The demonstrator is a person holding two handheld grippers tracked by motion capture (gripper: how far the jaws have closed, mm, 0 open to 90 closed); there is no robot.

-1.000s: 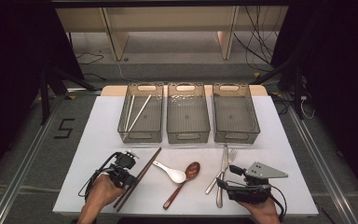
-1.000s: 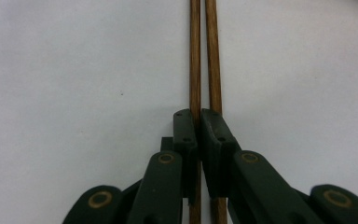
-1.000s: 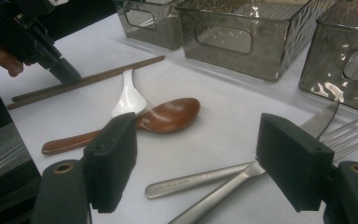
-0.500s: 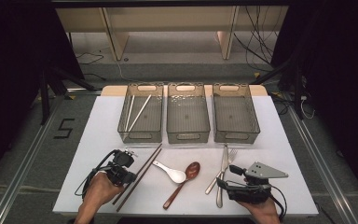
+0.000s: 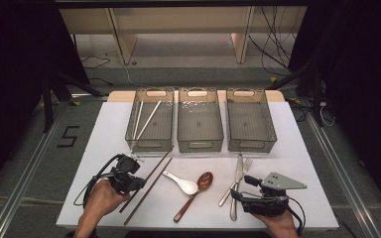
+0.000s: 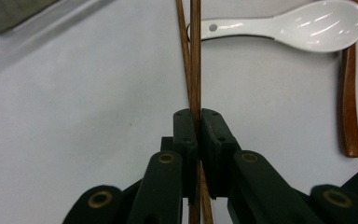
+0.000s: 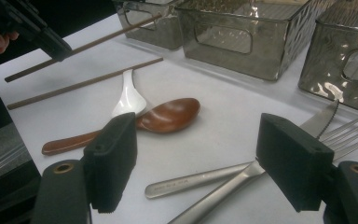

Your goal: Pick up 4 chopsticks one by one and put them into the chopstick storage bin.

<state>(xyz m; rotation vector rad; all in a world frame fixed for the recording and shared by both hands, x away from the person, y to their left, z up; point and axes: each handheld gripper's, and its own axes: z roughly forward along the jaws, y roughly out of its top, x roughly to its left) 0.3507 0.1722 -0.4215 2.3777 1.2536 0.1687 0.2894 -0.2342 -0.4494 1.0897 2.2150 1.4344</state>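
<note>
Where jaws meet, chopstick part hidden

Grey floor, dark surroundings

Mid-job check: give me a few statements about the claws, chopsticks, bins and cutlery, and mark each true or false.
1. The left claw is shut on a brown chopstick. True.
2. The right claw is holding the fork. False: its jaws stand wide open above the knife and fork, gripping nothing.
3. The left bin holds a pair of light chopsticks. True.
4. The middle bin holds a spoon. False: the middle bin looks empty; the white spoon and wooden spoon lie on the table.
5. The second brown chopstick is already in a bin. False: the other chopstick lies flat on the table.
</note>
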